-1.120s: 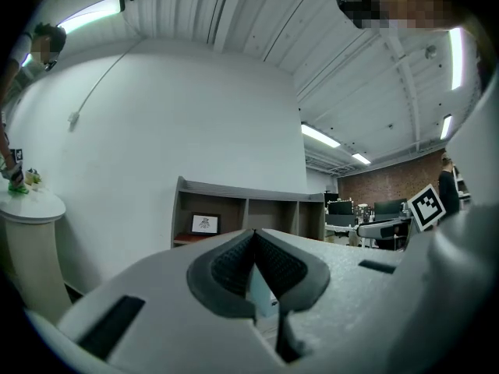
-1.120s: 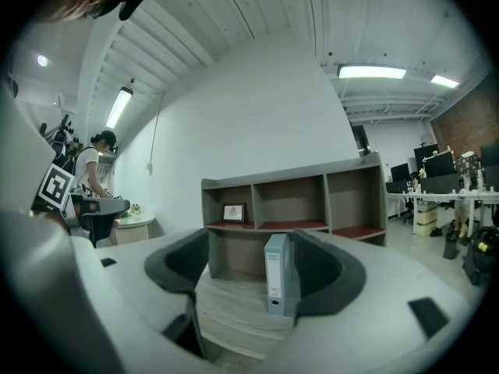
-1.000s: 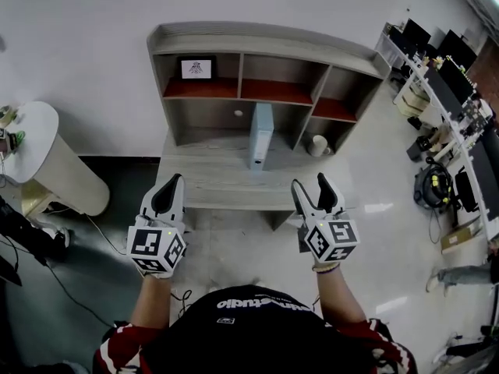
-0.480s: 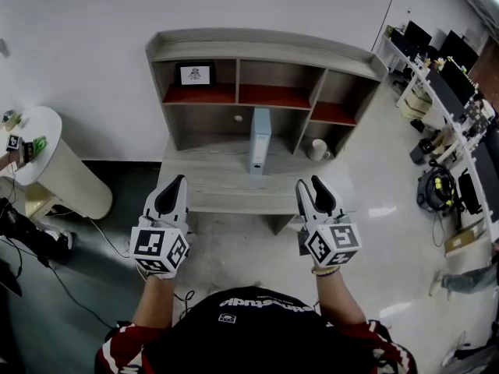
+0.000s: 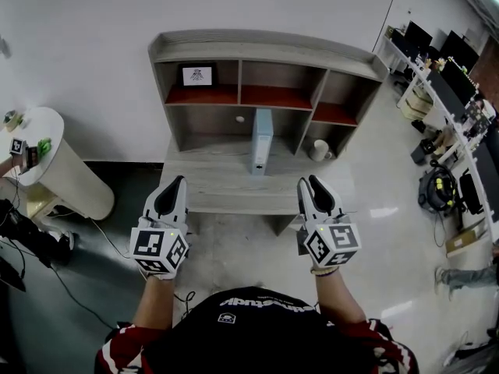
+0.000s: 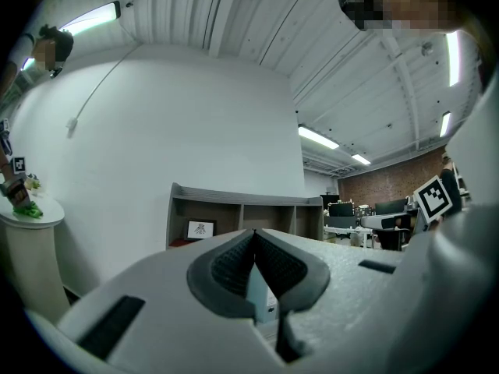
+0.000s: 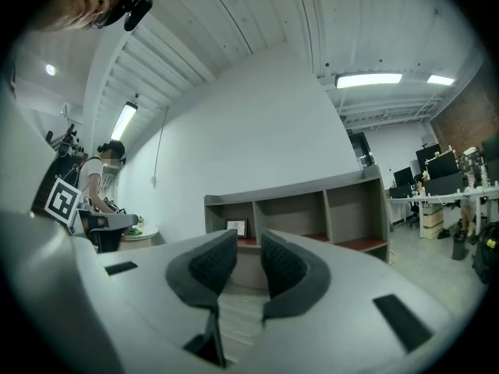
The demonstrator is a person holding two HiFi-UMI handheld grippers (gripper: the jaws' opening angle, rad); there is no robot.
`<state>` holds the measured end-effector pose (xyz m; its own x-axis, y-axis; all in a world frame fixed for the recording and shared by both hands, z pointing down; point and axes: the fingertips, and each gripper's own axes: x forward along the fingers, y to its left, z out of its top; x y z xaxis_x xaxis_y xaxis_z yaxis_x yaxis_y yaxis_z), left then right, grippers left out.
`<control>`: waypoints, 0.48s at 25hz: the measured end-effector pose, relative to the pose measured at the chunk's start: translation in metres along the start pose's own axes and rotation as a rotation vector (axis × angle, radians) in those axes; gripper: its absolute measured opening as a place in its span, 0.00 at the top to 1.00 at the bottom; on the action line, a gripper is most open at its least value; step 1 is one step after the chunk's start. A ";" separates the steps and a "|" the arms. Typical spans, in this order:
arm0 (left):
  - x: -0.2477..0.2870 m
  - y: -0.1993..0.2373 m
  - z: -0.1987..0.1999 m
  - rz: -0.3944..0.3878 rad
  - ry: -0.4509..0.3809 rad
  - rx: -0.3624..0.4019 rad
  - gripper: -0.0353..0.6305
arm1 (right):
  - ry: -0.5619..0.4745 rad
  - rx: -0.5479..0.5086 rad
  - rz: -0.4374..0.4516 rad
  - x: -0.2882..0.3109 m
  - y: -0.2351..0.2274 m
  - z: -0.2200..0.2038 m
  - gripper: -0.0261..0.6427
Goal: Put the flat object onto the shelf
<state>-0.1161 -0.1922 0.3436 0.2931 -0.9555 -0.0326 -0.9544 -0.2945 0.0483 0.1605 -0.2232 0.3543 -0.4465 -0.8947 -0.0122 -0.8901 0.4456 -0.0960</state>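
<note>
Two tongs are in my hands, both held in front of the shelf (image 5: 265, 47) and not touching it. My left gripper (image 5: 173, 184) has its jaws pressed together on nothing, and my right gripper (image 5: 310, 184) has a small gap with nothing in it, and its jaws are closing. The flat blue object (image 5: 261, 140) stands upright on the board (image 5: 210, 184) at the foot of the shelf, well apart from both tongs.

Upper middle bay (image 5: 273, 76) free; framed picture (image 5: 197, 74) in the left one
</note>
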 end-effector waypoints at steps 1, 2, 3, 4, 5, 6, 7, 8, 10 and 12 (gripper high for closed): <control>-0.001 0.001 0.000 0.000 -0.001 0.000 0.94 | -0.003 0.000 -0.002 0.000 0.001 0.001 0.82; -0.001 0.001 0.001 0.000 -0.001 0.000 0.94 | -0.005 -0.001 -0.004 -0.001 0.002 0.002 0.83; -0.002 0.001 0.001 -0.001 -0.002 0.001 0.94 | -0.004 -0.003 -0.005 -0.001 0.004 0.003 0.85; -0.003 0.001 0.001 -0.003 -0.002 0.001 0.94 | -0.003 -0.008 -0.007 -0.002 0.004 0.003 0.87; -0.003 0.002 0.001 -0.004 -0.003 0.000 0.94 | -0.001 -0.014 -0.009 -0.002 0.005 0.002 0.88; -0.003 0.002 0.001 -0.005 -0.003 -0.001 0.94 | -0.001 -0.019 -0.011 -0.002 0.006 0.002 0.90; -0.003 0.002 0.001 -0.005 -0.004 -0.002 0.94 | 0.000 -0.024 -0.014 -0.002 0.006 0.002 0.92; -0.003 0.002 0.001 -0.005 -0.004 -0.003 0.94 | 0.002 -0.028 -0.016 -0.001 0.006 0.002 0.94; -0.004 0.002 0.002 -0.006 -0.004 -0.004 0.94 | 0.005 -0.033 -0.019 -0.002 0.006 0.003 0.96; -0.005 0.002 0.003 -0.007 -0.004 -0.002 0.94 | 0.005 -0.037 -0.021 -0.002 0.007 0.004 0.96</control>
<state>-0.1194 -0.1883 0.3412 0.2999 -0.9532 -0.0373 -0.9521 -0.3016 0.0505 0.1552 -0.2181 0.3500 -0.4281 -0.9037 -0.0056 -0.9020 0.4277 -0.0593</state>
